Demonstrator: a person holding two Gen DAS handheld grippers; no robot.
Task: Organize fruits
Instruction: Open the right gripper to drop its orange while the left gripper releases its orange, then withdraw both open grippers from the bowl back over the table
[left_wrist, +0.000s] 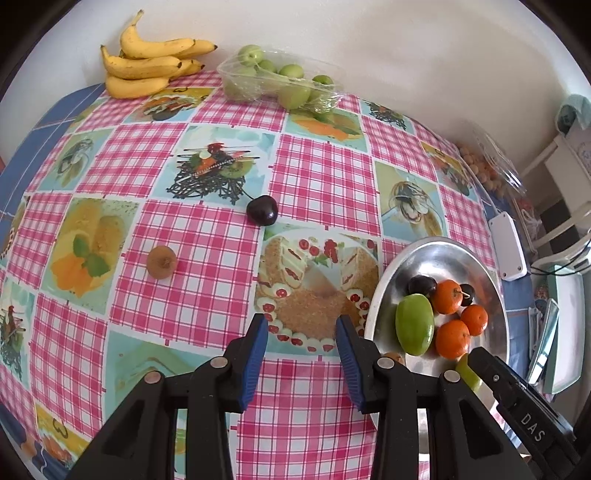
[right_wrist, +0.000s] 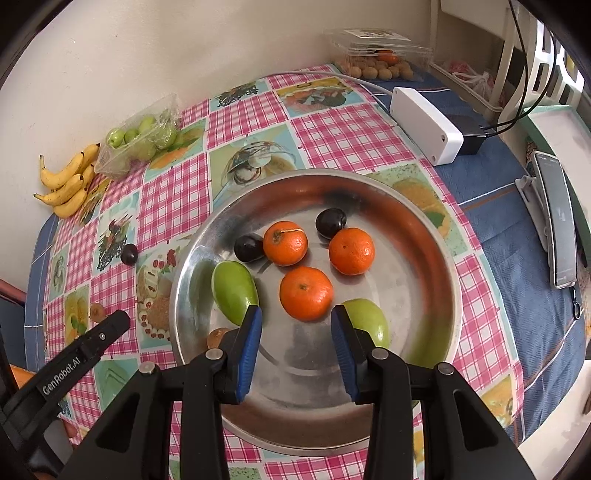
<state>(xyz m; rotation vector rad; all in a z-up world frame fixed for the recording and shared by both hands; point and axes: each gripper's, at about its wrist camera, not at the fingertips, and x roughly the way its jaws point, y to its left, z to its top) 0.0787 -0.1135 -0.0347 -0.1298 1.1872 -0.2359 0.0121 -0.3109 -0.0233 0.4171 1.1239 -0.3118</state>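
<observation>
Both tools, left tool (left_wrist: 301, 332) and right tool (right_wrist: 295, 325), are held wide apart, with nothing gripped. The dark plum (left_wrist: 262, 210) looks small, smooth and slippery; it should be pinched gently at its round middle.

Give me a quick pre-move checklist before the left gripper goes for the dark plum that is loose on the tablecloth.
1. Left gripper open and empty: ok.
2. Right gripper open, holding nothing, over the metal plate: ok.
3. Loose plum in plain sight, nothing touching it: ok.
4. Path from the left gripper to the plum free of objects: ok; the brown fruit sits well to the side.
5. Free space on the plate for another fruit: ok, bare metal along the far and right side.
6. Whether the plum will roll when nudged: cannot tell.
</observation>
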